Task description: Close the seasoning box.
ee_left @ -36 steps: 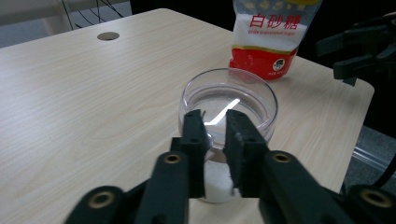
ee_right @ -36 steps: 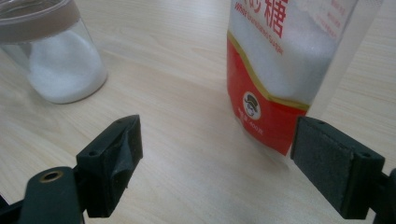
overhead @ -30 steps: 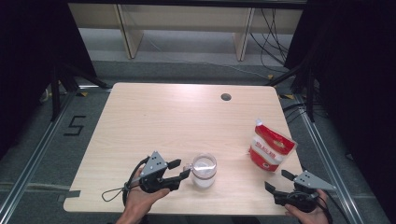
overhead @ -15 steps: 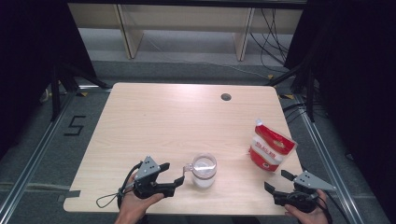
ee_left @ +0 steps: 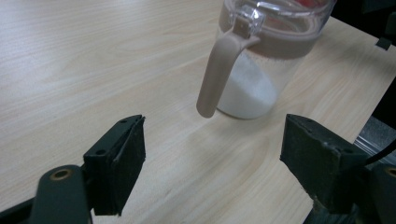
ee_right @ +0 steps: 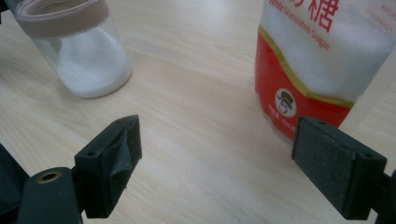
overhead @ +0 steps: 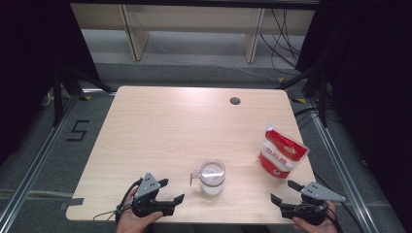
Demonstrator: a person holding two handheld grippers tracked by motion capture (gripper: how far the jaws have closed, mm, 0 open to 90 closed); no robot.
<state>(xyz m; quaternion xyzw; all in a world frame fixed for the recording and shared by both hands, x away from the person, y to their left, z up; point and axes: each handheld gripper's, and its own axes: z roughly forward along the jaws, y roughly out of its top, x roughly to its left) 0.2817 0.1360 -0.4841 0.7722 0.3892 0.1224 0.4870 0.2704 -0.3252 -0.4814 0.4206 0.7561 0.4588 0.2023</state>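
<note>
While the left tool had its jaws just opening, nothing between them, the sugar jar stood just beyond on the bench, right tool spread, empty, near the sugar bag.

Upright handled sugar jar, table-front

The table is pale matt wood grain. The jar is clear glossy glass with a smooth beige plastic handle. The sugar bag is glossy plastic film.
</note>
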